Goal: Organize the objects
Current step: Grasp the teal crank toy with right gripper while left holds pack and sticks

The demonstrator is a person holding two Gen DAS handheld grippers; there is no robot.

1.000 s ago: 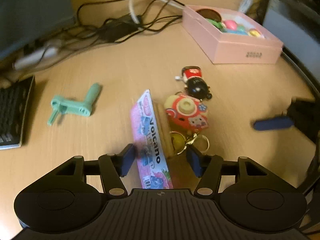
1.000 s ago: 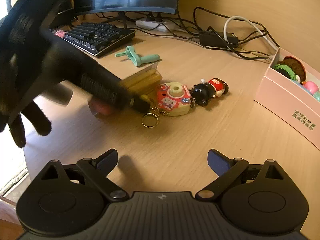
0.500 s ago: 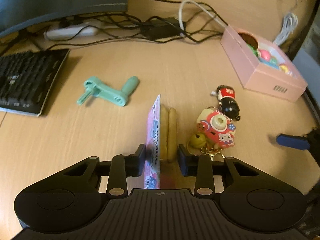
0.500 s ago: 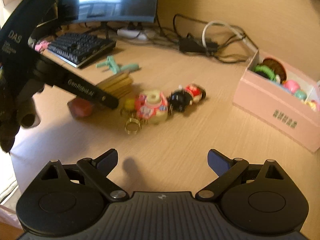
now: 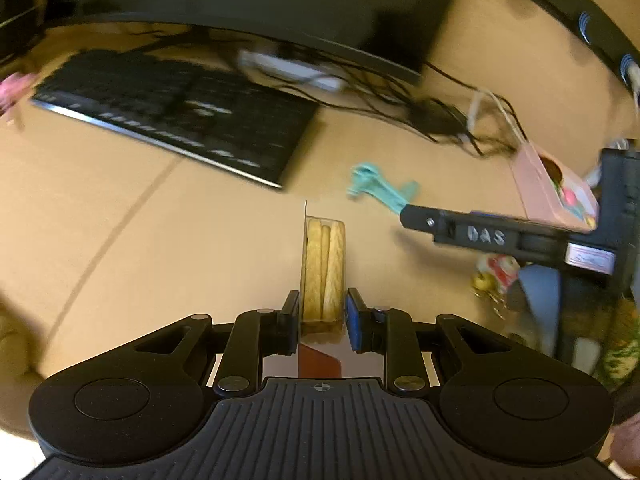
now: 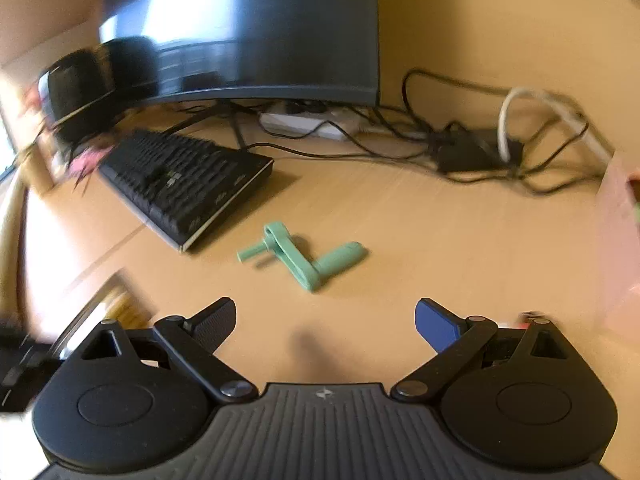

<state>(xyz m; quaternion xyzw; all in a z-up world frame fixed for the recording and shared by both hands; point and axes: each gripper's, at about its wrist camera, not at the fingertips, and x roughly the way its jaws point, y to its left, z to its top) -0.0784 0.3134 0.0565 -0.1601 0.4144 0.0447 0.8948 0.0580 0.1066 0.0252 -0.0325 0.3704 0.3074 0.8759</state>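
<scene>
The left gripper (image 5: 322,316) is clamped on a clear packet of biscuit sticks (image 5: 323,268), one pad against each flat side, and the packet stands on its edge above the wooden desk (image 5: 180,248), pointing straight away from the wrist. From where the left camera looks, the right gripper (image 5: 500,236) reaches across just to the right of the packet, its black finger marked "DAS" — a little apart from the packet, not touching it. In its own view, the right gripper (image 6: 325,320) is spread wide with nothing between its fingers, hovering over bare desk. Ahead of it lies the mint-green crank handle (image 6: 304,258), flat on the wood and near the corner of the black keyboard (image 6: 180,184). The pink box (image 5: 552,188) with bright small things inside sits off to the right. A small toy with a keyring (image 5: 494,276) lies half hidden behind the right gripper — blurred. Monitor (image 6: 256,32) and tangled cables (image 6: 472,148) run along the back
</scene>
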